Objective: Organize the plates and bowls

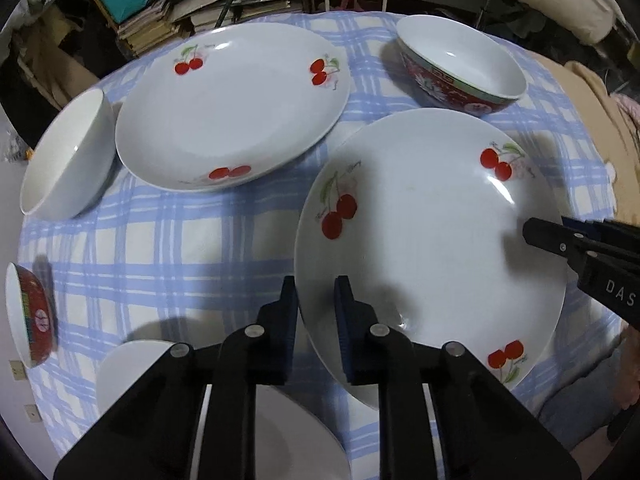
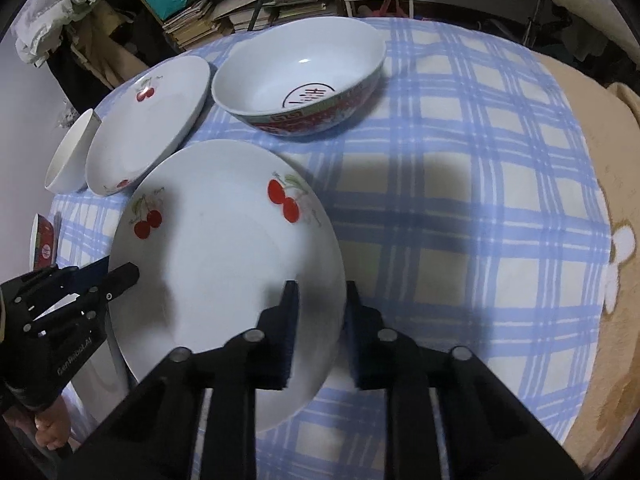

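Observation:
A white plate with red cherries [image 1: 420, 240] [image 2: 224, 280] lies on the blue checked cloth. My left gripper [image 1: 316, 304] straddles its left rim, one finger outside and one over the plate, and is shut on the rim. My right gripper [image 2: 320, 308] is shut on the opposite, right rim in the same way. Each gripper shows at the far rim in the other wrist view: the right gripper [image 1: 540, 232] and the left gripper [image 2: 120, 276]. A second cherry plate [image 1: 232, 108] [image 2: 148, 124] lies behind it to the left.
A red patterned bowl [image 1: 460, 64] [image 2: 300, 76] stands at the back. A plain white bowl [image 1: 68, 156] sits far left, a second red bowl [image 1: 30, 316] at the left edge, another white dish [image 1: 132, 368] under my left gripper. Stacked books [image 2: 240, 4] lie beyond the table.

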Demonstrator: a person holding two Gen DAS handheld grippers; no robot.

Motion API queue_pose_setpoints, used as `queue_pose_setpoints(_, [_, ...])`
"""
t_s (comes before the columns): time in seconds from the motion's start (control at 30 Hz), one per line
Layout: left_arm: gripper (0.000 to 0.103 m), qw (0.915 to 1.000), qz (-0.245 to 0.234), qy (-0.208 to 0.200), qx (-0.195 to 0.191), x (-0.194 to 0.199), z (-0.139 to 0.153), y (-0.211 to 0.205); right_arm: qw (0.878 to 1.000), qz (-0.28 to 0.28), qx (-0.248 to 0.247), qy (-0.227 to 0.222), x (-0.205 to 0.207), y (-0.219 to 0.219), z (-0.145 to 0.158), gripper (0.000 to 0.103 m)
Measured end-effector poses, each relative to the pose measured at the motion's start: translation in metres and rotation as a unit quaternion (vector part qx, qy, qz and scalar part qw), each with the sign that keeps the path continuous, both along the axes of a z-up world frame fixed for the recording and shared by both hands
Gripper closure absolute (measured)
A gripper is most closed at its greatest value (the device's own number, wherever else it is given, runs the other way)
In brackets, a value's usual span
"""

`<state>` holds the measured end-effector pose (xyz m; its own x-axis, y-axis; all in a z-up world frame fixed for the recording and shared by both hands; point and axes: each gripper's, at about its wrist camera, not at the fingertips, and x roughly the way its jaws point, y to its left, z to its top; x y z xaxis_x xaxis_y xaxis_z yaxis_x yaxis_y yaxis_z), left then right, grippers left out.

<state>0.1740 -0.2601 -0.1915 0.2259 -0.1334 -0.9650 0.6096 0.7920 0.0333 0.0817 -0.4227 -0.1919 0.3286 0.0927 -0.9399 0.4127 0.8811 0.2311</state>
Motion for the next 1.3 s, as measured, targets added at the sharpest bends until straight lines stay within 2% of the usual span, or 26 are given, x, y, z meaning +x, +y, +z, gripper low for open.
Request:
queue_pose_setpoints(0.17, [0.084,0.9995,-0.003,0.023,-0.02,0.011,-0.004,0.001,0.999,-0.019,0.039,-0.01,-0.006,-0.01,-0.004,0.087])
queue_pose_setpoints(0.43, [0.085,0.9968,0.004,0.053,-0.06,0.015,0.005,0.01,0.999,-0.025,0.046,-0.013,-0.007,-0.01,-0.004,0.087])
queue_pose_setpoints(0.53, [0.085,0.9972,-0.009,0.043,-0.06,0.009,0.012,0.012,0.998,-0.031,0.057,-0.016,-0.012,-0.014,0.0,0.087])
queue_pose_setpoints(0.73, [0.085,0.9978,-0.018,0.032,-0.055,0.006,0.023,0.013,0.998,-0.03,0.044,-0.031,-0.013,-0.008,0.015,0.087])
queue_pose_setpoints(0.9, [0.085,0.9975,-0.01,0.026,-0.065,0.0,0.038,0.032,0.998,-0.019,0.054,-0.032,-0.012,-0.001,0.021,0.087])
queue_pose_setpoints(1.0, [0.085,0.9982,-0.018,0.007,-0.056,-0.007,0.049,0.041,0.997,-0.019,0.055,-0.041,-0.01,0.006,0.028,0.087])
queue_pose_setpoints(1.3, [0.085,0.9982,0.017,-0.012,-0.056,-0.015,0.07,0.091,0.996,0.014,0.053,-0.063,-0.002,0.043,0.047,0.087])
